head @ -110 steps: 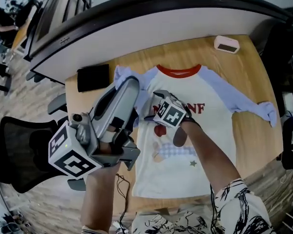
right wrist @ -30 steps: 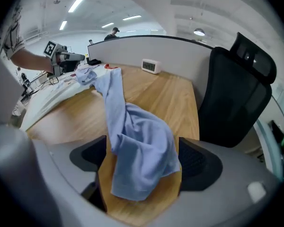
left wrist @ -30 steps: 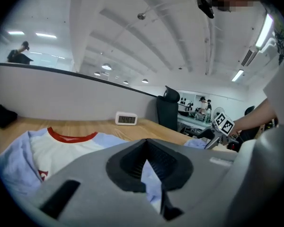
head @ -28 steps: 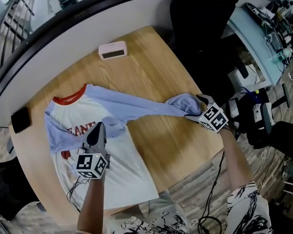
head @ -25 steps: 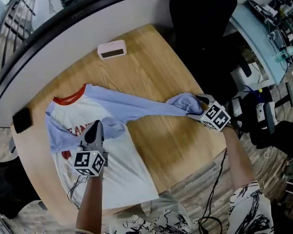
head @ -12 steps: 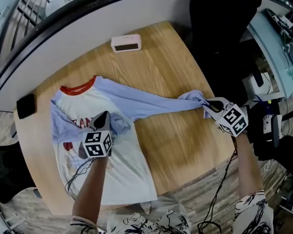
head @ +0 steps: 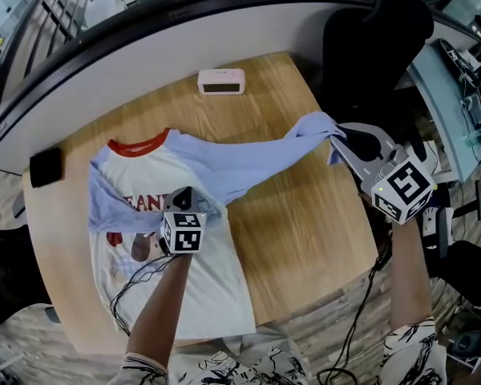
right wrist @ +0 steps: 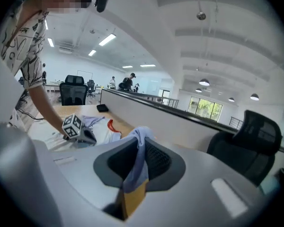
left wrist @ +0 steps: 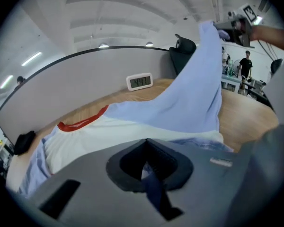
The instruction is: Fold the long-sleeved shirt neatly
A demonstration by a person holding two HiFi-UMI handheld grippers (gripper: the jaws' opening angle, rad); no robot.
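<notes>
The long-sleeved shirt (head: 184, 295), white body, blue sleeves and red collar, lies flat on the wooden table (head: 305, 231). Its left sleeve is folded across the chest. My left gripper (head: 184, 195) is shut and points down on that folded sleeve, with a strip of blue cloth pinched between its jaws (left wrist: 146, 167). My right gripper (head: 337, 137) is shut on the cuff (right wrist: 139, 141) of the right sleeve (head: 256, 160) and holds it up off the table, so the sleeve rises like a tent (left wrist: 194, 98) from the shoulder.
A small pale clock (head: 221, 80) stands at the table's back edge by the curved partition. A black object (head: 46, 167) lies at the far left corner. A black office chair (head: 377, 38) stands behind the right gripper. A cable (head: 136, 283) trails over the shirt's hem.
The right gripper has risen and swung back with the cuff, lifting the right sleeve off the table. The left gripper has sunk onto the shirt's chest.
</notes>
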